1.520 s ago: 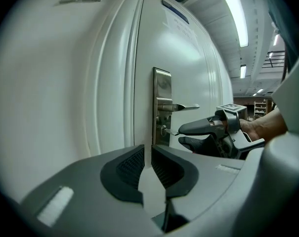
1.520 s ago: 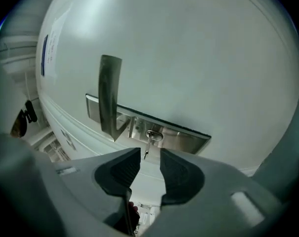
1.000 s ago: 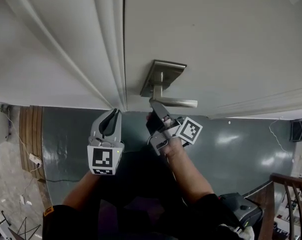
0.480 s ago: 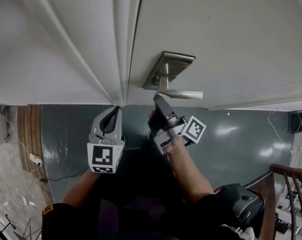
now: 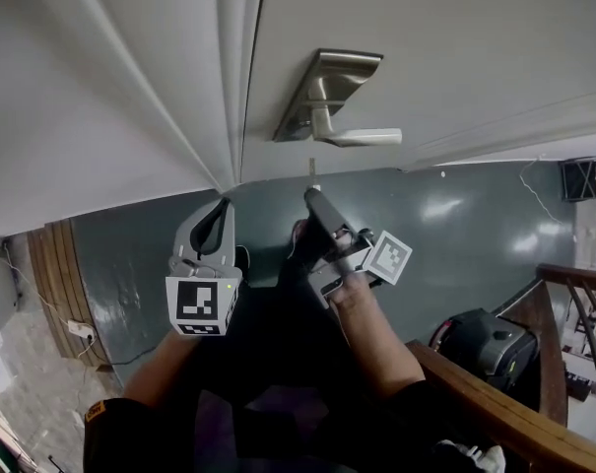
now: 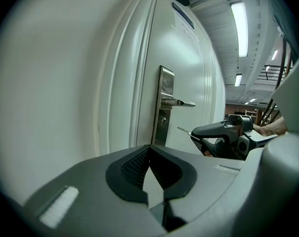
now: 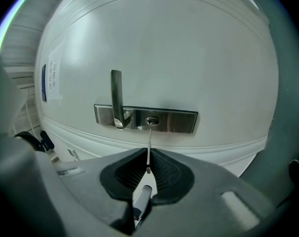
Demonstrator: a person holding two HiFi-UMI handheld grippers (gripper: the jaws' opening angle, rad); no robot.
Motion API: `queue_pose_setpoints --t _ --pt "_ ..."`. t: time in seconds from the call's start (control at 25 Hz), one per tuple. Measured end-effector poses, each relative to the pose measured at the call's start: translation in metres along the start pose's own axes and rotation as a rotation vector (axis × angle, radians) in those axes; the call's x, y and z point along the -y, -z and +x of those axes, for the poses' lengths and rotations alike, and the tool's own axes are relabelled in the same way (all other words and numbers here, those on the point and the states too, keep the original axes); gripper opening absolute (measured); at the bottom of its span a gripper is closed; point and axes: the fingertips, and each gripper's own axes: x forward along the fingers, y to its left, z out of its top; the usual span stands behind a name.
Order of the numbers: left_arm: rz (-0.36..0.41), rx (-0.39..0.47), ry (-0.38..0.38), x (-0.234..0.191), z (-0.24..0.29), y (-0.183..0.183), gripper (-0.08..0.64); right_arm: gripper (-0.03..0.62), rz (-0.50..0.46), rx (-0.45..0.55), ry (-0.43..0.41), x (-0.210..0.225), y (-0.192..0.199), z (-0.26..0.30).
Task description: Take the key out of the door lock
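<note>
The thin metal key (image 7: 149, 147) is out of the keyhole (image 7: 151, 121) in the brushed steel lock plate (image 7: 174, 121); its tip hangs just short of the hole. My right gripper (image 7: 148, 156) is shut on the key's head. In the head view the right gripper (image 5: 312, 197) sits below the lever handle (image 5: 362, 137), with the key (image 5: 312, 170) sticking out toward the door. The left gripper view shows the key (image 6: 184, 131) clear of the plate (image 6: 162, 120). My left gripper (image 5: 222, 205) is shut and empty, left of the right one, near the door's edge.
The white door (image 5: 426, 37) is closed against its moulded frame (image 5: 229, 67). A wooden railing (image 5: 495, 402) and a black bag (image 5: 485, 348) stand at the lower right. The floor (image 5: 475, 235) is grey; cables lie at the far left (image 5: 76, 333).
The right gripper has drawn back from the lock plate with the key between its pads. The left gripper has stayed beside it. The head view has shifted.
</note>
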Motion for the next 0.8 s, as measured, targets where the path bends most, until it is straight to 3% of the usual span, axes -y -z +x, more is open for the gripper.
queue_pose_setpoints --t 0.32,0.8 --pt "-0.019 -0.009 0.123 0.009 -0.007 0.009 0.017 0.015 -0.116 0.081 0.069 -0.008 0.022 -0.033" --pt "0.053 -0.008 0.239 0.057 -0.028 0.015 0.017 0.015 -0.205 0.141 0.114 -0.012 0.037 -0.094"
